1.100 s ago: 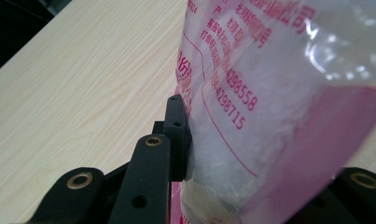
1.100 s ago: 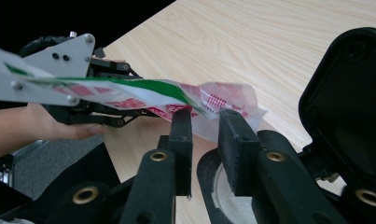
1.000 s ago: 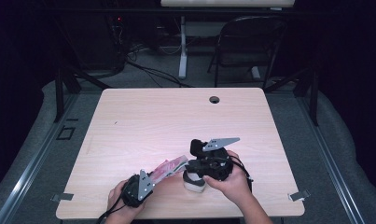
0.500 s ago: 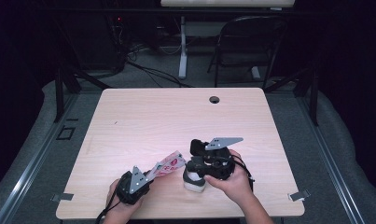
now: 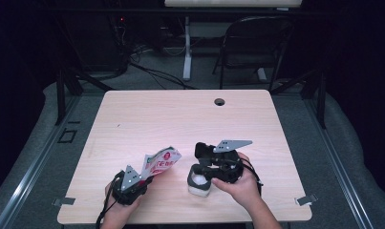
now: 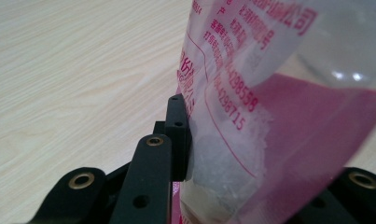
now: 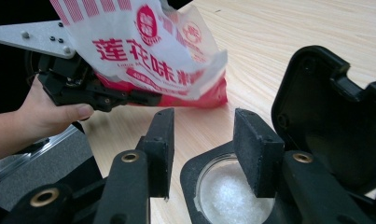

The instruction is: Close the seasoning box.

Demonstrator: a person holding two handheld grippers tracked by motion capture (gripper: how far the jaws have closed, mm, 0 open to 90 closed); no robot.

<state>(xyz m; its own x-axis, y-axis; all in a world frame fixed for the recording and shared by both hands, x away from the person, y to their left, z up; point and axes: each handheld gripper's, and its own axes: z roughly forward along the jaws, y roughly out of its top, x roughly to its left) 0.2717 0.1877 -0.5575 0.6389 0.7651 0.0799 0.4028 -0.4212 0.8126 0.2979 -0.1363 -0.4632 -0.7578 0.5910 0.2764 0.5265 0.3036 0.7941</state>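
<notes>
A red and white printed bag (image 5: 160, 161) with white crystals in it stands tilted in my left gripper (image 5: 144, 179), near the table's front edge. In the left gripper view the pad (image 6: 178, 135) presses into the bag (image 6: 269, 93), so my left gripper (image 6: 251, 163) is shut on it. To its right a small white container (image 5: 198, 187) holds white crystals (image 7: 232, 193), and its black lid (image 7: 330, 116) is hinged open. My right gripper (image 7: 206, 140) hangs just over the container's rim. Its jaws have just been opening, with nothing between the pads.
The wooden table (image 5: 180, 119) has a round cable hole (image 5: 219, 101) at the back. A black folding chair (image 5: 257, 43) and cables stand on the floor behind it. In the right gripper view a person's hand (image 7: 41, 112) holds the left gripper beside the table's edge.
My left gripper has drawn the bag a little to the left, away from the container. The right hand has stayed over the container.
</notes>
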